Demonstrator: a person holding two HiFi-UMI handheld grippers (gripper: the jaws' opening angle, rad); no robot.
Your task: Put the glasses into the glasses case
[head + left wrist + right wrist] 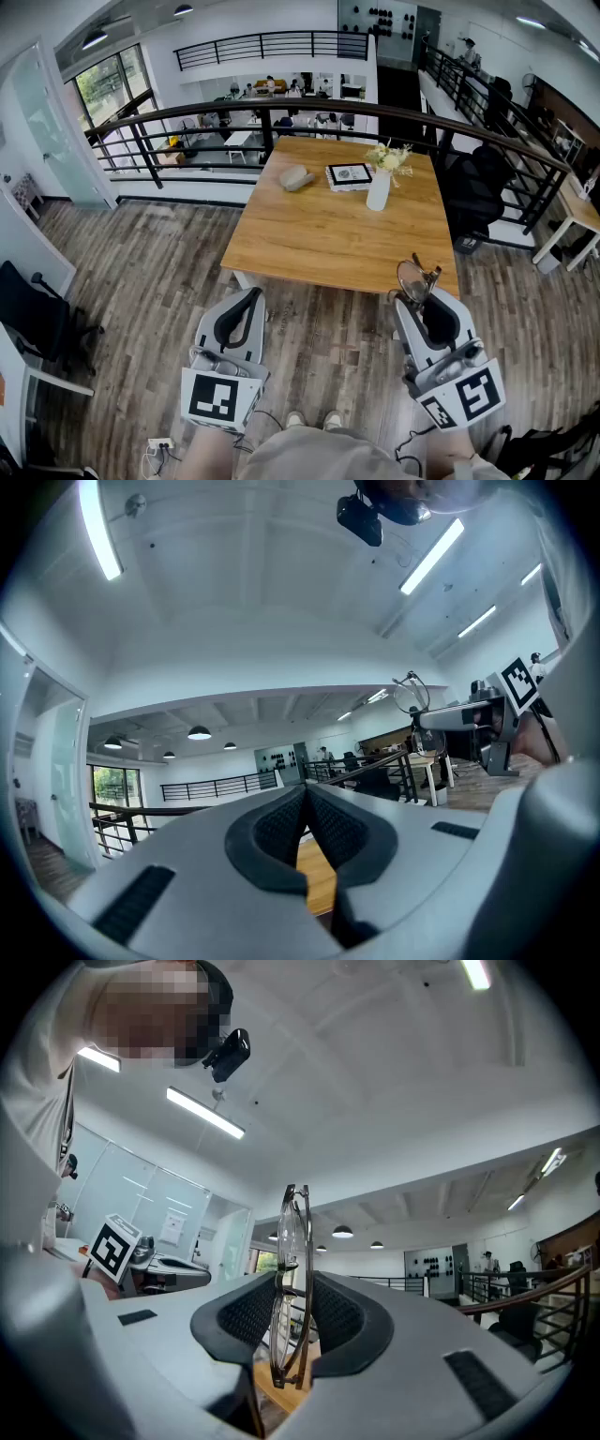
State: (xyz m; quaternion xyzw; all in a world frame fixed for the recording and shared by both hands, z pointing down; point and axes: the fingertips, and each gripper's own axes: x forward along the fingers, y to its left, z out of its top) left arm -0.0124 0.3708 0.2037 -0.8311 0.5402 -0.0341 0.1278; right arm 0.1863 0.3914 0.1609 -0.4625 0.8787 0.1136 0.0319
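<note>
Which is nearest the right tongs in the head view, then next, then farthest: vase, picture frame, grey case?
1. Vase, on the right.
2. Picture frame, in the middle.
3. Grey case, on the left.

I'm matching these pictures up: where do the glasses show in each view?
Head view: glasses lower right, held by the right claw.
Left gripper view: right of centre, small.
Right gripper view: dead centre, upright.
Shared landmark: the black railing.
</note>
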